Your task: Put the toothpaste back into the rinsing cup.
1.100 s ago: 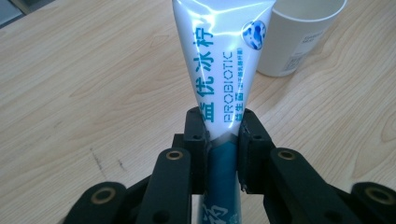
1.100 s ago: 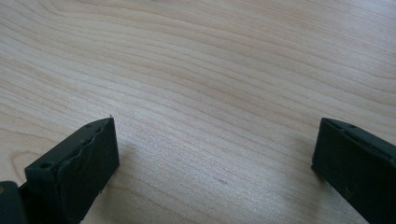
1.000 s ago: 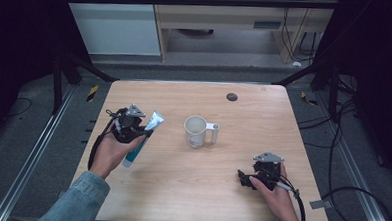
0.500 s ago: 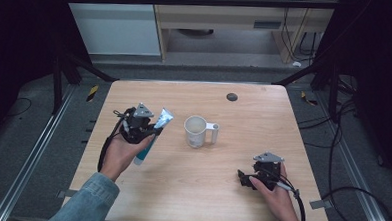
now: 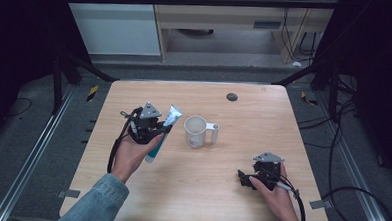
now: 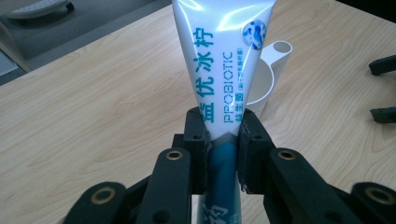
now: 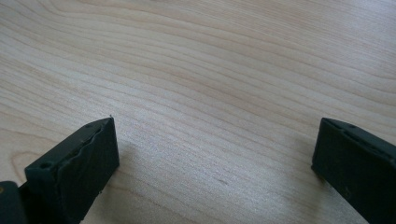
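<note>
- The left tool (image 5: 151, 126) has its two black jaws pressed tight on a toothpaste tube (image 5: 164, 131), gripping it where the white upper part meets the teal lower part.
- In the left gripper view the toothpaste tube (image 6: 223, 79) rises straight out ahead of the jaws, widening toward its flat crimped end; the teal part runs back between the jaws toward the tool's body.
- In the high view the tube is clear of the tabletop (image 5: 249, 113), its white end up near the tool's grey plate and its teal end slanting down beside the person's left hand (image 5: 132, 155).
- A white cup (image 5: 197, 131) with a side handle stands upright on the tabletop just beyond the tube's white end, close to the left tool but not touching it.
- In the left gripper view the cup (image 6: 261, 77) lies directly behind the tube, partly hidden by it, its handle poking out to the right.
- The right tool (image 5: 253, 175) rests low at the tabletop, well apart from the cup and the left tool, held by the person's right hand (image 5: 275, 194).
- In the right gripper view its jaws stand wide apart with bare wood between them; they grip nothing.
- A small dark round spot (image 5: 231, 96) sits on the tabletop far beyond the cup.
</note>
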Demonstrator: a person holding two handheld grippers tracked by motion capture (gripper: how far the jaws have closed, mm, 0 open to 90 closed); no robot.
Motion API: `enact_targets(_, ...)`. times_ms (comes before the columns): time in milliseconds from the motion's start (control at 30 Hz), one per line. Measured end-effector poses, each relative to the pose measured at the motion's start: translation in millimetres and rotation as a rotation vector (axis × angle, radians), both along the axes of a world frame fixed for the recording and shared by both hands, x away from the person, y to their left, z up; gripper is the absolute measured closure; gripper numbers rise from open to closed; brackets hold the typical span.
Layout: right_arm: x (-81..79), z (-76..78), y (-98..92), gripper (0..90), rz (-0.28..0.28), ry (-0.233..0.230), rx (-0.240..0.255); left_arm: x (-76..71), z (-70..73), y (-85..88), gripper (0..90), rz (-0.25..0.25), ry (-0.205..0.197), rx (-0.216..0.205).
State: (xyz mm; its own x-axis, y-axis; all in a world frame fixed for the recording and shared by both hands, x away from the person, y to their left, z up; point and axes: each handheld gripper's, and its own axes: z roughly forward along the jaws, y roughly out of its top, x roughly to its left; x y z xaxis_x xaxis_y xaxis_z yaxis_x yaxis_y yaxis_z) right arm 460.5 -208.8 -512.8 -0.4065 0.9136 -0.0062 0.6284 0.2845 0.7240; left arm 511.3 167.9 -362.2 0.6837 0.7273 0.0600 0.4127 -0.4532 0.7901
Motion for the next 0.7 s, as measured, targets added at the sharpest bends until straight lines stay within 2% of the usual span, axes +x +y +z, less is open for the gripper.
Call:
enact_targets(233, 0.0, 0.0, 0.0, 0.7, 0.0, 0.0, 0.0, -3.0, 0.3, -7.6, 76.0, 0.005, -0.013, -0.016)
enact_targets(667, 0.1, 0.0, 0.0, 0.7, 0.001, -0.001, 0.0, -14.6, 5.2, -28.7, 76.1, 0.027, -0.068, -0.049)
enact_targets(700, 0.1, 0.0, -0.1, 0.7, 0.001, -0.001, 0.0, -15.1, 5.3, -30.5, 76.1, 0.027, -0.073, -0.062)
